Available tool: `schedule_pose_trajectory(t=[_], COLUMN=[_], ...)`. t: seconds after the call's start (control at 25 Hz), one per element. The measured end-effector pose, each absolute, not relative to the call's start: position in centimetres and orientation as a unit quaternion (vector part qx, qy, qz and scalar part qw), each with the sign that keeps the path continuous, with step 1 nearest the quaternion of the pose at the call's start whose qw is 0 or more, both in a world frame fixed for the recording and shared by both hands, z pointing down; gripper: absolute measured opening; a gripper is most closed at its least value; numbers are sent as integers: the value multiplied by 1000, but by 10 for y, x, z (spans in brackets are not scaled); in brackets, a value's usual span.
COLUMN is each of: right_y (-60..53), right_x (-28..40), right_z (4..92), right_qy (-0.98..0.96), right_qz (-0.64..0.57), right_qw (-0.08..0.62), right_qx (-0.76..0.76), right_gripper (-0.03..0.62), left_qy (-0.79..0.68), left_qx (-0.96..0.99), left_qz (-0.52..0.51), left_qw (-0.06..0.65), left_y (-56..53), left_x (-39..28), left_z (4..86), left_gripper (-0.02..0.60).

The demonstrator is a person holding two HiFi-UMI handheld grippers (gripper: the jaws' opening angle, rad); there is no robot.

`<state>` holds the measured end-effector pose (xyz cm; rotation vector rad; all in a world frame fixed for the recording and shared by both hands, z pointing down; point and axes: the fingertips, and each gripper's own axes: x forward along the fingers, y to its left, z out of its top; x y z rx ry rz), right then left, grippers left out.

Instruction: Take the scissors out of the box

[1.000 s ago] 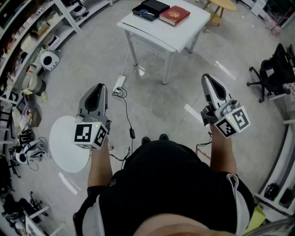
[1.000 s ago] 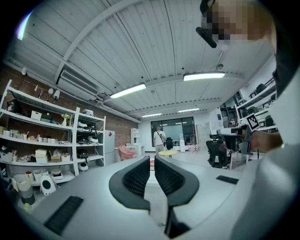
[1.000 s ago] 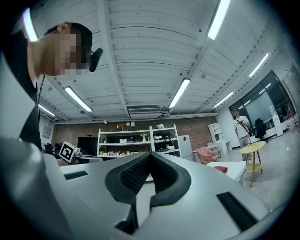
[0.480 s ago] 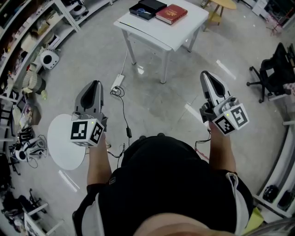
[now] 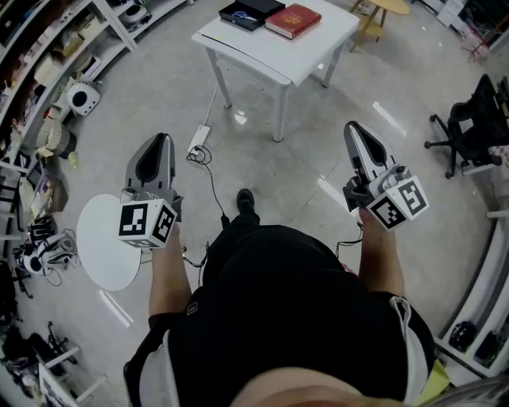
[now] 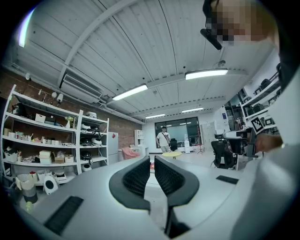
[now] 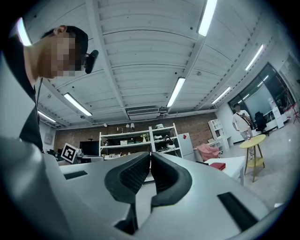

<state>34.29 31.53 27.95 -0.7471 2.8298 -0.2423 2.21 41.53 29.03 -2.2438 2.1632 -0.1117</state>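
Note:
The black box (image 5: 250, 12) lies on the white table (image 5: 274, 49) at the top of the head view, and blue-handled scissors (image 5: 241, 14) rest inside it. Beside it on the right is a red book (image 5: 293, 20). Both grippers are held in the air well short of the table, over the floor. My left gripper (image 5: 161, 137) is shut with nothing in it, as the left gripper view confirms (image 6: 152, 160). My right gripper (image 5: 352, 127) is shut and empty too (image 7: 150, 155). The right gripper view catches the table's end (image 7: 234, 165) and the book (image 7: 217, 166).
A round white side table (image 5: 107, 242) stands by my left arm. A power strip and cable (image 5: 200, 144) lie on the floor ahead. Shelving (image 5: 56, 63) lines the left, an office chair (image 5: 475, 119) is at the right, and a person (image 6: 163, 138) stands far off.
I have stepped forward: one foot now shows ahead of my body, and the floor and side table have slid back. Both grippers stay shut and level.

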Motion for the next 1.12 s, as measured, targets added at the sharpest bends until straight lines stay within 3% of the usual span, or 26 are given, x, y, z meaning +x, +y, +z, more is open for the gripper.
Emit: schedule_pose_trajectory(t=[0.44,1.12], right_y=[248,95], right_x=[286,60], right_z=[293,290], right_qy=[961,960], right_qz=[-87,-95], right_qw=[73,61], right_qx=[-254,-258], right_gripper=[31,31], left_qy=[682,654], left_qx=[-731,-756], left_qz=[-28,-23], left_qw=[-2,-15], left_y=[337,168], left_x=[-29,-230], left_z=[312,326], left_gripper=[43,37])
